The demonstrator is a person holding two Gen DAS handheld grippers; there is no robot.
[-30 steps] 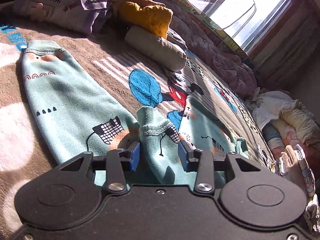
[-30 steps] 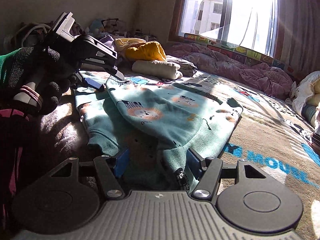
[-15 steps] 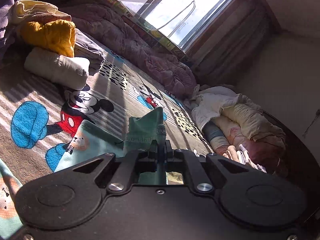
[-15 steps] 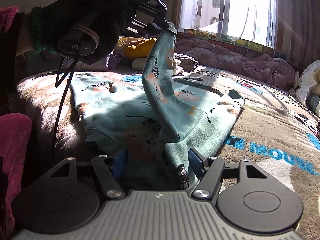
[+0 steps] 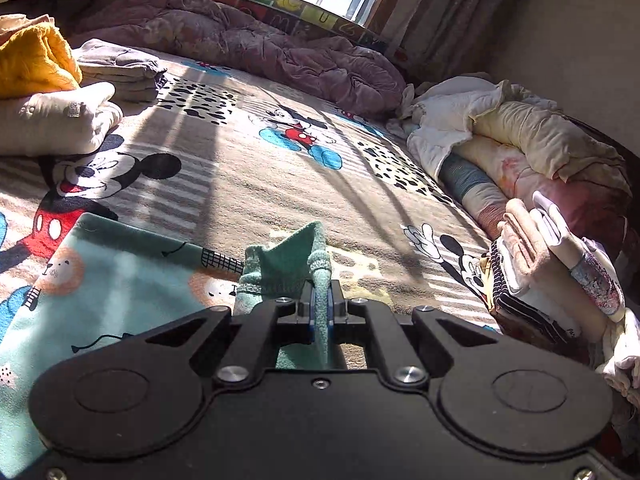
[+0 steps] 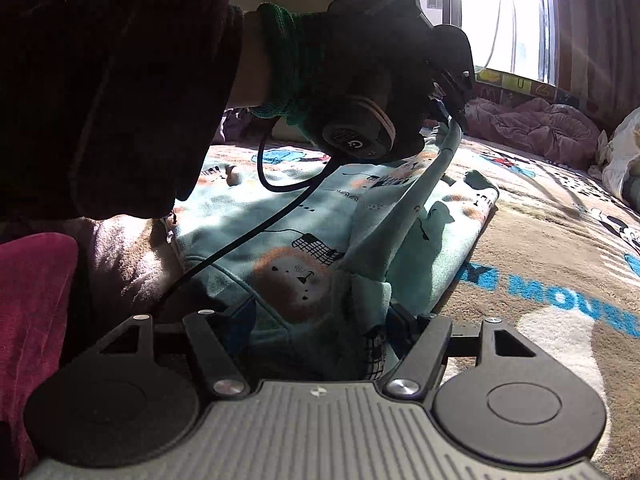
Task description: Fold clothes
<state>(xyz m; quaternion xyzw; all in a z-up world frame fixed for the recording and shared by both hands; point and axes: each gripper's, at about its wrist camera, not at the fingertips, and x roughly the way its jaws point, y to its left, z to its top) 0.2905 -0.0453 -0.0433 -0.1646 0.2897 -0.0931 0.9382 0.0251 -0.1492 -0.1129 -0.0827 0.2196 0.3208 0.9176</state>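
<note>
Left tongs pinch the teal garment's cuff. Only the right view shows right tongs wide, just opening, around the hem; blanket right of them reads "MOU".

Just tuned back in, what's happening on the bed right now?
A person is folding a mint-green fleece top with lion prints on the Mickey Mouse blanket. The left gripper is shut on the top's ribbed sleeve cuff, lifted off the blanket above the garment. The right gripper sits at the near edge, jaws just opening, fabric between them.
</note>
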